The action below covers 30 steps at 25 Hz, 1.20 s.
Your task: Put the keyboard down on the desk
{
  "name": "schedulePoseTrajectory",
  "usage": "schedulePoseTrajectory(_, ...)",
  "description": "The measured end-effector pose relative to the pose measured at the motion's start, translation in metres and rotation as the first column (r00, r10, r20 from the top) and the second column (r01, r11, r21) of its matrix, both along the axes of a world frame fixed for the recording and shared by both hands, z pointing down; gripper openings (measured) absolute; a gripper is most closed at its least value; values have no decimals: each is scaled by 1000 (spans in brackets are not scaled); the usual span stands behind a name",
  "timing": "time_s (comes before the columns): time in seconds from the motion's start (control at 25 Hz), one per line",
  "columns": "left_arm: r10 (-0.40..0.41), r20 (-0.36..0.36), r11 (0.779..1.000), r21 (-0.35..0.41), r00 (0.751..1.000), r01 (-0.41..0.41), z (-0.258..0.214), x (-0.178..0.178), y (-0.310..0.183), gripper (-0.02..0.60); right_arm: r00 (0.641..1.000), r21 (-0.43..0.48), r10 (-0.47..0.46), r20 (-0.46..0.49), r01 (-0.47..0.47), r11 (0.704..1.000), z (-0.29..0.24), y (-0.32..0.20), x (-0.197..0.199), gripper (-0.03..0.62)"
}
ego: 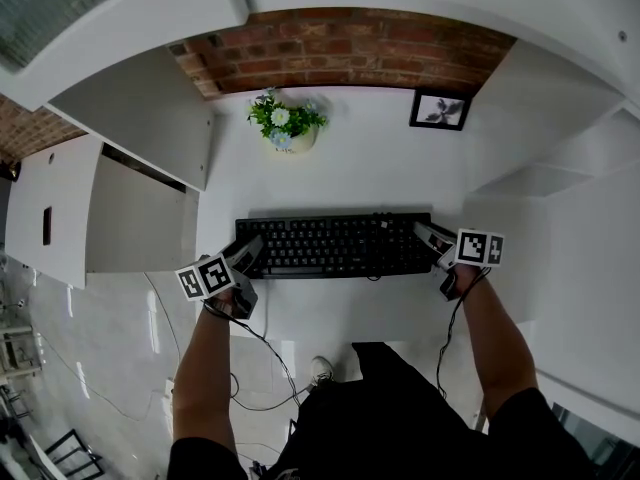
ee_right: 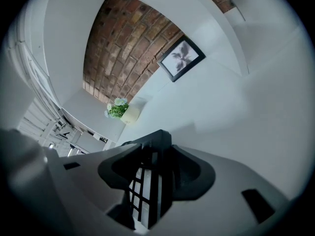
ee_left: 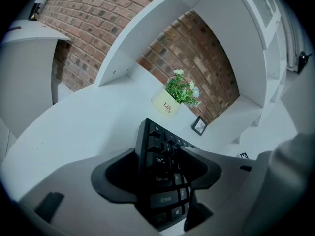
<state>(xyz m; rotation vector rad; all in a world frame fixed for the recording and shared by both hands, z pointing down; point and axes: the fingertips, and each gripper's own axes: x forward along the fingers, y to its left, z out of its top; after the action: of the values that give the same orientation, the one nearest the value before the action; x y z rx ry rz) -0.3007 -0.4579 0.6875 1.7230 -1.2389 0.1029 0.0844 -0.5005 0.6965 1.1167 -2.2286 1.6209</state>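
A black keyboard [ego: 335, 245] lies level across the white desk [ego: 340, 178], close to its front edge; whether it rests on the surface I cannot tell. My left gripper [ego: 248, 255] is shut on its left end. In the left gripper view the jaws [ee_left: 160, 154] clamp the keyboard [ee_left: 160, 171] by the Tab and Caps Lock keys. My right gripper [ego: 432, 238] is shut on the right end. There the keyboard's edge [ee_right: 150, 181] stands between the jaws [ee_right: 156, 151].
A potted plant [ego: 285, 123] stands at the back middle of the desk, and a framed picture [ego: 438, 110] leans at the back right by the brick wall. White shelf units flank the desk on both sides. Cables hang from both grippers toward the floor.
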Motion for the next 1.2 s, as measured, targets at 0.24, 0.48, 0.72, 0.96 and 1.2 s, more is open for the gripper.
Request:
schedulePoseTrajectory(0.24,-18,73,999,-42,997,21,5,-3,1,288,997,-5,1,-71,-2,1000,5,-1,0,196)
schedulePoseTrajectory(0.48,-30,150,998,-52,988,38,8,-4,0,295,987,9,-3,-162,5,1000,7,-2,2,201)
schedulePoseTrajectory(0.72,-11,219,998,-55,976,24,9,-5,3,296,968,34,-17,-250,26,999,7,-1,4,204)
schedulePoseTrajectory(0.96,-29,296,999,-27,955,39,0,-11,3,286,946,72,-2,-325,27,997,2,0,7,213)
schedulePoseTrajectory(1.2,-53,321,998,56,946,36,-31,-12,8,219,901,212,40,-431,57,976,-28,0,12,147)
